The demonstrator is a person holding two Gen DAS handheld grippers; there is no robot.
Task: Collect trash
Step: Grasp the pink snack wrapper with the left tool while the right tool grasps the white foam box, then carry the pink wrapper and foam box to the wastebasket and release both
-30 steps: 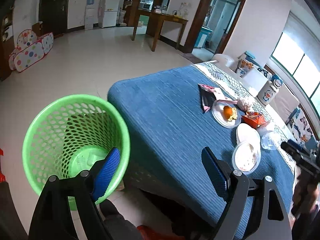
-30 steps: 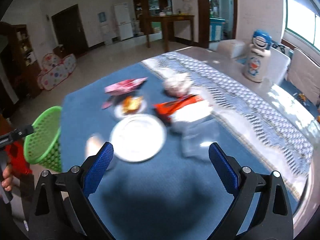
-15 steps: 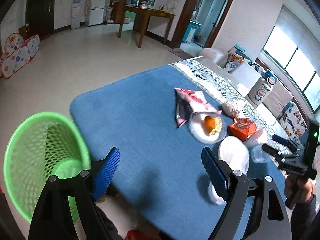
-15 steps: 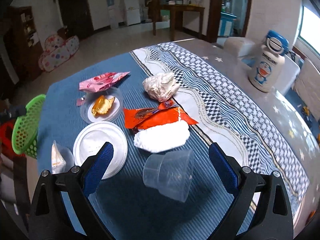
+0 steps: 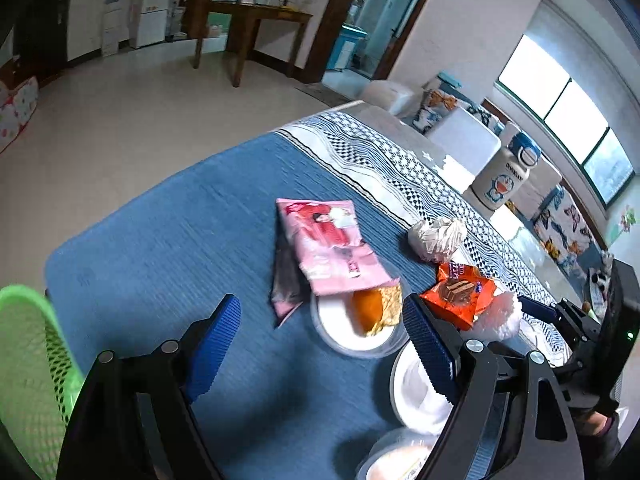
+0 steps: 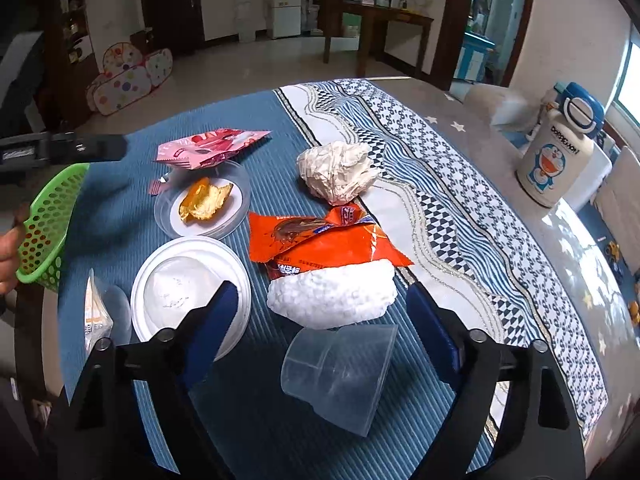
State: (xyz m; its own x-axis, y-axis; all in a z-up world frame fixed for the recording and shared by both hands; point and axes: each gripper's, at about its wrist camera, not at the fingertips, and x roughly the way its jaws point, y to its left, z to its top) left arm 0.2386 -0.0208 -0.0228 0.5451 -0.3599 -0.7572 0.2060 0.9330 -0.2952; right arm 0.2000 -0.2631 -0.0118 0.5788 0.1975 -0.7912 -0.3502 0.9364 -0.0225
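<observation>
Trash lies on the blue tablecloth (image 6: pixel 280 420): a pink wrapper (image 5: pixel 328 248) (image 6: pixel 212 146), a clear dish with orange food scraps (image 5: pixel 360 320) (image 6: pixel 204 204), a crumpled paper ball (image 6: pixel 338 172) (image 5: pixel 438 238), an orange snack wrapper (image 6: pixel 320 240) (image 5: pixel 460 294), a white foam piece (image 6: pixel 332 296), a clear plastic cup (image 6: pixel 340 372) on its side and a white lid (image 6: pixel 188 284). My left gripper (image 5: pixel 322 344) is open and empty above the cloth near the dish. My right gripper (image 6: pixel 322 332) is open and empty around the cup and foam. The green mesh basket (image 5: pixel 28 380) (image 6: pixel 48 224) stands at the table's left edge.
A Doraemon bottle (image 6: pixel 560 152) stands on the table's far right side. A small packet in a clear lid (image 6: pixel 96 316) lies near the left edge. Beyond the table are open floor, a wooden table (image 6: pixel 380 28) and a spotted play tent (image 6: pixel 128 76).
My left gripper has swung from over the green basket to over the table, toward the pink wrapper and dish. My right gripper has moved closer to the trash, over the cup.
</observation>
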